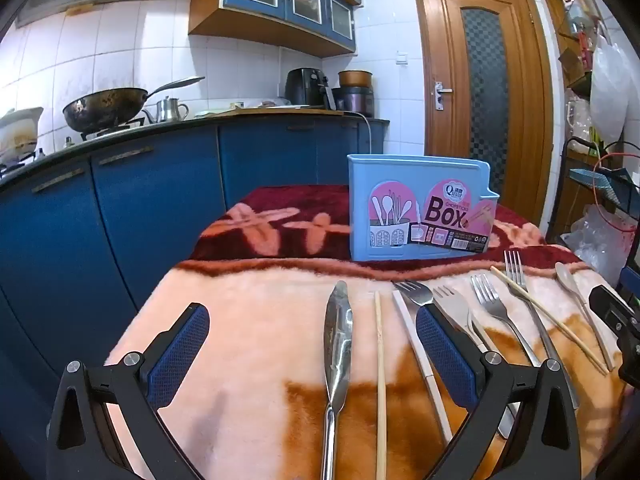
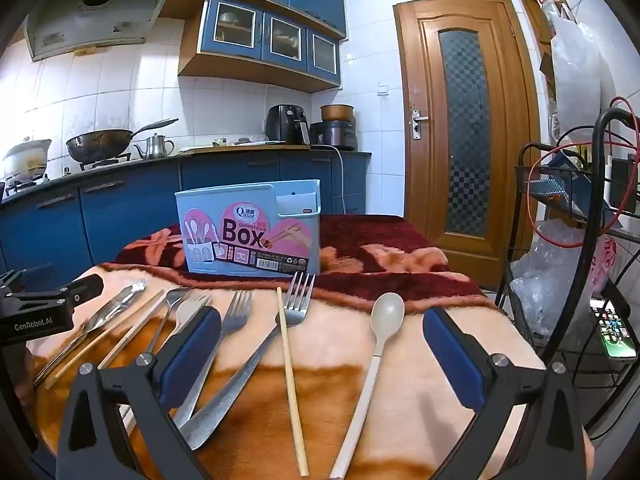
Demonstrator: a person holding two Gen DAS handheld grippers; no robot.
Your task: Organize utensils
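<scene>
A light blue chopsticks box stands upright at the back of the blanket-covered table; it also shows in the right wrist view. Utensils lie in a row in front of it: a steel knife, a wooden chopstick, several forks, and a beige spoon. My left gripper is open above the knife and chopstick. My right gripper is open above a chopstick and the spoon, with two forks by its left finger.
The table is covered by a pink, orange and maroon blanket. Blue kitchen cabinets with a wok stand at the left. A wooden door is behind. A black wire rack with a phone stands at the right.
</scene>
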